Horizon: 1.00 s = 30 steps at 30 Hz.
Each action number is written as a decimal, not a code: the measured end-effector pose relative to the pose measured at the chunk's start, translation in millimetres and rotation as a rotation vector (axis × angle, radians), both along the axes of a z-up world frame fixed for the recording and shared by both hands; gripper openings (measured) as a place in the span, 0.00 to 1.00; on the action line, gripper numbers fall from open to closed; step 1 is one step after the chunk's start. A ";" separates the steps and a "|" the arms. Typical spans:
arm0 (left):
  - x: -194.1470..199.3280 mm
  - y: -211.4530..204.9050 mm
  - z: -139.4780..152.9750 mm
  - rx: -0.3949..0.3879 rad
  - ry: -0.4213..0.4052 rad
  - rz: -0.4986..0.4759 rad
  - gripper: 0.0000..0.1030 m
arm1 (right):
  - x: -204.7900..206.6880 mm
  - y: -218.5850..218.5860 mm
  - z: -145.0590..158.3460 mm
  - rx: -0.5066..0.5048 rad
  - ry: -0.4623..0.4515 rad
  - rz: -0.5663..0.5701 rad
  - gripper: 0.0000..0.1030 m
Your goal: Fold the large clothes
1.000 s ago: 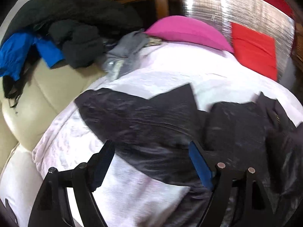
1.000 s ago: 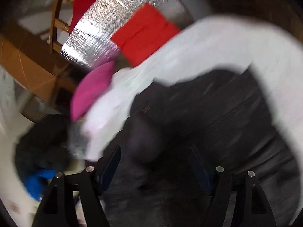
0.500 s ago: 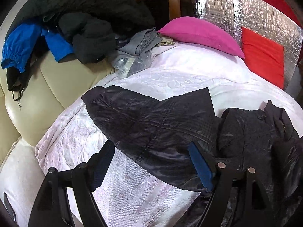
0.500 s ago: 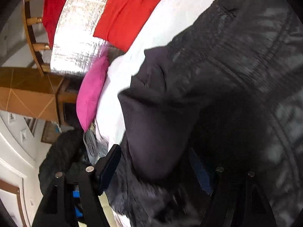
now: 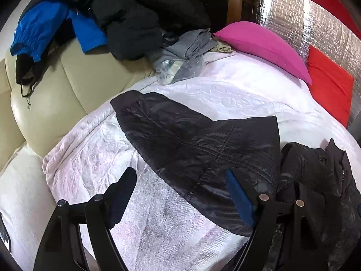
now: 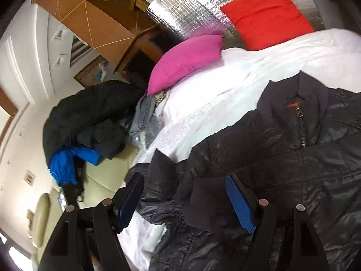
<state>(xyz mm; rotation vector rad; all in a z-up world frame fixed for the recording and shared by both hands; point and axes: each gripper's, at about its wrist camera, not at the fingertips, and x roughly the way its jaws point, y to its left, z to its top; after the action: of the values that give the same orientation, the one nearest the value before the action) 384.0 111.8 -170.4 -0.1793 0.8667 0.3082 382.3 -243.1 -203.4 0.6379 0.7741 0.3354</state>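
A black jacket [image 6: 282,158] lies spread on a white bed cover [image 5: 225,90], its collar and brass zip [image 6: 302,126] toward the head of the bed. One sleeve [image 5: 191,144] stretches out flat across the cover toward a cream sofa [image 5: 67,90]; the rest of the jacket is bunched at the right edge of the left wrist view.

The left gripper [image 5: 180,194] hangs above the lower edge of that sleeve with its fingers wide apart and nothing between them. The right gripper [image 6: 185,198] is also spread wide, over the jacket's folded cuff; from this angle the cloth seems to lie under the fingers rather than pinched by them.

Beyond the jacket, a pink pillow [image 5: 264,47] and a red cushion [image 5: 327,85] lean at a silver foil sheet [image 5: 315,18]. A heap of dark clothes [image 5: 135,15] with a blue garment [image 5: 45,27] sits on the sofa back, grey cloth [image 5: 187,47] beside it.
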 end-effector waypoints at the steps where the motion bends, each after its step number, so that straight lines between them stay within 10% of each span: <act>1: -0.5 -0.9 -0.5 -0.002 0.001 -0.002 0.79 | -3.6 -2.0 -3.2 -0.050 0.017 -0.032 0.76; 11: -5.3 -29.3 8.3 -0.017 -0.032 -0.110 0.79 | 13.4 32.8 -81.3 -0.338 0.340 0.010 0.64; 16: -8.5 -42.4 14.9 -0.023 -0.062 -0.186 0.80 | 5.5 19.9 -47.6 -0.295 0.224 -0.009 0.64; 22: -15.2 -100.4 18.9 -0.019 -0.096 -0.365 0.84 | -19.2 -69.9 -7.4 -0.356 0.150 -0.287 0.65; 30: -17.4 -210.2 -5.6 0.038 -0.018 -0.604 0.85 | -47.4 -173.9 -47.5 -0.375 0.319 -0.478 0.65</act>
<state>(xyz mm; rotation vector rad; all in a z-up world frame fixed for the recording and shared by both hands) 366.6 -98.4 -176.0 0.1188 0.8558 -0.2413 334.9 -416.9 -250.9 0.5042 0.9286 -0.3526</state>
